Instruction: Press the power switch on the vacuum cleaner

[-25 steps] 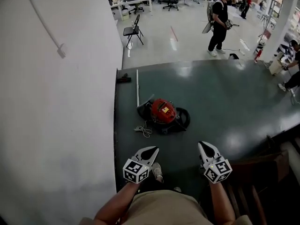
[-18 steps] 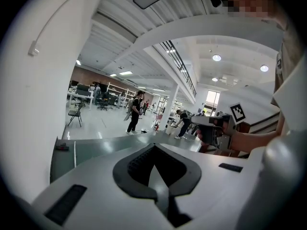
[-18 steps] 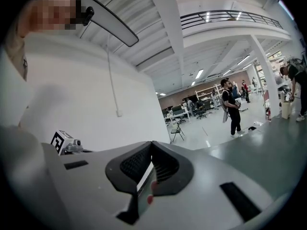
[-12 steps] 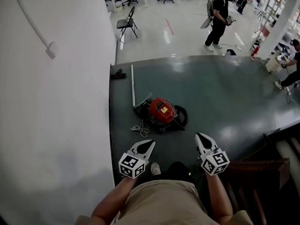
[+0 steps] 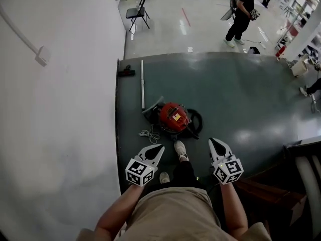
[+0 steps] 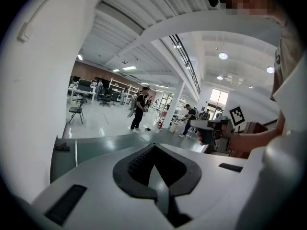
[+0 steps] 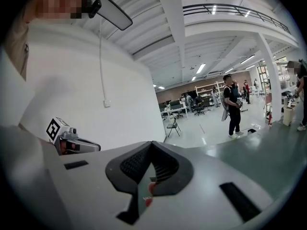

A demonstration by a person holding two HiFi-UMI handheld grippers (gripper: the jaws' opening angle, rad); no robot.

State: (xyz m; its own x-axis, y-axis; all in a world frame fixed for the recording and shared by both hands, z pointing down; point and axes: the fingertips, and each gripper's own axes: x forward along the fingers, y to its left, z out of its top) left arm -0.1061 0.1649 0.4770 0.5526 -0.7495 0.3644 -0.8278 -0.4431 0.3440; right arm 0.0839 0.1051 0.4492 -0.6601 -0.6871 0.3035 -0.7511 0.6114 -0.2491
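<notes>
The left gripper [image 5: 159, 149] is held with its jaws pressed together, and nothing is caught between them. The right gripper [image 5: 212, 142] is likewise closed tight and empty. Both are held low in front of the person's body, side by side and well apart, with their tips pointed toward the vacuum cleaner [image 5: 174, 117]. It is touched by neither. A shoe [image 5: 180, 150] is seen between the two grippers, just short of the machine.

The vacuum cleaner, red on top with a yellow label, is set on the dark green floor [image 5: 241, 99]. A black hose [image 5: 197, 123] is curled at its right side and a white cord [image 5: 149, 133] is coiled loosely at its left. The power switch cannot be made out. A metal tube [image 5: 142, 84] is laid beyond the machine, and a black floor nozzle [image 5: 126, 73] is placed close to the white wall [image 5: 60, 114]. Farther off, a folding chair [image 5: 136, 11] and a standing person [image 5: 242, 11] are seen on paler flooring.
</notes>
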